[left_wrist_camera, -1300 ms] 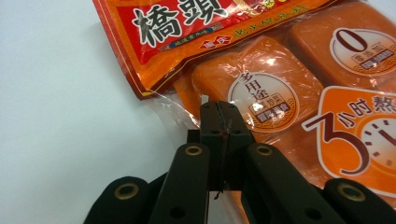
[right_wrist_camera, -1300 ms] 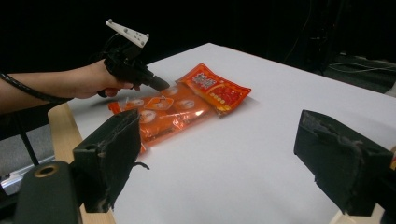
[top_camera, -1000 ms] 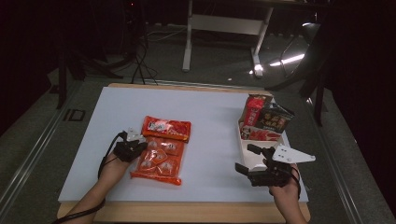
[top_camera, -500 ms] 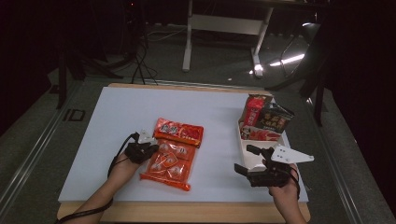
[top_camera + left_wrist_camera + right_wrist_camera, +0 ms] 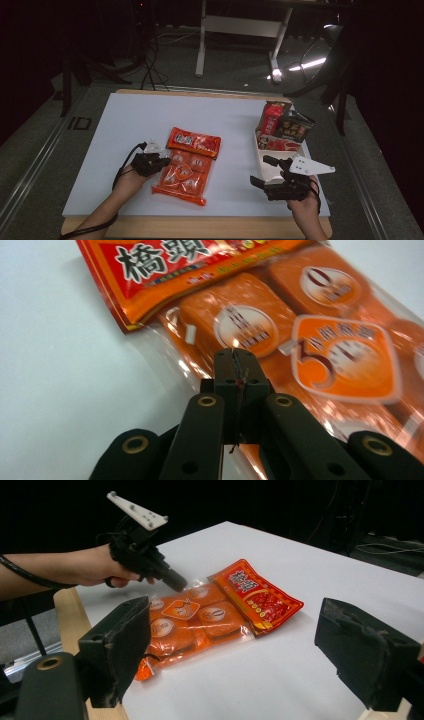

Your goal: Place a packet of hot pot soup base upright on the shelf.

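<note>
High view shows my left gripper (image 5: 159, 161) clenched on the clear edge of an orange snack packet (image 5: 186, 167) lying near the front edge of the white worktop (image 5: 125, 125). My right gripper (image 5: 264, 172) hovers released near the front right corner, beside a white tray (image 5: 261, 159) of snack packs.

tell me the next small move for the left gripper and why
Probably keep dragging the orange snack bag right, toward the box. The left gripper is shut on the bag's clear edge, the bag lies flat mid-table, and the right gripper waits open beside the box.
</note>
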`<state>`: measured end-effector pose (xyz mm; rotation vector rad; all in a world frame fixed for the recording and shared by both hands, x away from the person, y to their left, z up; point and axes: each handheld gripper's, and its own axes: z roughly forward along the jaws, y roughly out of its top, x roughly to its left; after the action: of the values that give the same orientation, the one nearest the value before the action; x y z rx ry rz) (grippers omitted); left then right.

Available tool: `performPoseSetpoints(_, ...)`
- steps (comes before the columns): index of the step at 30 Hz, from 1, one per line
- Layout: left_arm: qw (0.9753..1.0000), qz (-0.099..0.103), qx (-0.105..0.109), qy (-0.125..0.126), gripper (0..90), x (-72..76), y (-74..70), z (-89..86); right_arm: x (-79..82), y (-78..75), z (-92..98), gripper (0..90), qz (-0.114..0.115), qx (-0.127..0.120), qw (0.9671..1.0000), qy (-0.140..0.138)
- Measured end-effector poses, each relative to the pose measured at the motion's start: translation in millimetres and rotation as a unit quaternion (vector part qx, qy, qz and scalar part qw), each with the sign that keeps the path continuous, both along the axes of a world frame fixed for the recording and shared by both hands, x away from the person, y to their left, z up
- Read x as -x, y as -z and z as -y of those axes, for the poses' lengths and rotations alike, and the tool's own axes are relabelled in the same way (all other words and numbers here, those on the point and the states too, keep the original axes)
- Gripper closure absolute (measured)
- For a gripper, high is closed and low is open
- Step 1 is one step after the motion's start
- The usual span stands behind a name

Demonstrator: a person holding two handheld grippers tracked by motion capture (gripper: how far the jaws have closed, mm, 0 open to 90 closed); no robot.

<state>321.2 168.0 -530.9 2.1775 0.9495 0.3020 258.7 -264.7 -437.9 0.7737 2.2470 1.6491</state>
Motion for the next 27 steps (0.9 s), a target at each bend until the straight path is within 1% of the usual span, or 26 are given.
performPoseSetpoints(5, 0.9997, -0.012, -0.015, 0.012, 89.8, 12.0, 1.5, -3.7, -0.9, 0.8, 0.1, 14.9, -0.002, 0.000, 1.0000, 0.000)
performPoseSetpoints(7, 0.9994, -0.022, -0.021, 0.016, 89.8, 13.6, 4.4, -6.4, -1.0, 0.6, -0.3, 14.9, -0.002, 0.001, 1.0000, 0.000)
performPoseSetpoints(8, 0.9995, -0.022, -0.016, 0.015, 89.8, 14.3, 5.6, -8.5, -0.9, 0.5, -0.4, 14.9, -0.002, 0.001, 1.0000, -0.001)
performPoseSetpoints(9, 0.9995, -0.027, -0.009, 0.012, 89.9, 14.5, 5.8, -10.2, -0.7, 0.6, -0.6, 14.9, -0.001, 0.001, 1.0000, -0.001)
performPoseSetpoints(11, 0.9993, -0.034, -0.003, 0.015, 90.0, 14.6, 6.6, -10.8, -0.6, 0.9, -0.6, 14.9, -0.001, 0.003, 1.0000, -0.001)
performPoseSetpoints(12, 0.9993, -0.034, 0.000, 0.015, 90.0, 14.8, 7.1, -9.9, -0.7, 0.9, -0.5, 14.9, -0.002, 0.003, 1.0000, -0.002)
performPoseSetpoints(14, 0.9994, -0.032, -0.002, 0.016, 90.0, 14.8, 6.9, -7.6, -0.8, 1.0, -0.6, 14.9, -0.002, 0.003, 1.0000, -0.001)
performPoseSetpoints(16, 0.9994, -0.029, -0.010, 0.014, 90.0, 14.4, 5.6, -4.4, -0.9, 1.3, -1.4, 14.9, -0.002, 0.005, 1.0000, -0.002)
performPoseSetpoints(21, 0.9995, -0.028, -0.007, 0.008, 90.0, 13.1, 5.9, -0.5, -1.0, 1.8, -2.7, 14.9, -0.002, 0.009, 1.0000, -0.003)
performPoseSetpoints(25, 0.9995, -0.025, -0.006, 0.015, 90.0, 13.9, 6.2, 8.4, -1.5, 2.4, -2.8, 14.9, -0.005, 0.008, 1.0000, -0.003)
performPoseSetpoints(26, 0.9994, -0.024, -0.009, 0.022, 90.0, 14.0, 5.9, 14.7, -1.3, 2.4, -2.9, 14.9, -0.005, 0.009, 0.9999, -0.003)
performPoseSetpoints(27, 0.9994, -0.024, -0.009, 0.022, 90.0, 14.0, 5.9, 14.7, -1.3, 2.4, -2.9, 14.9, -0.005, 0.009, 0.9999, -0.003)
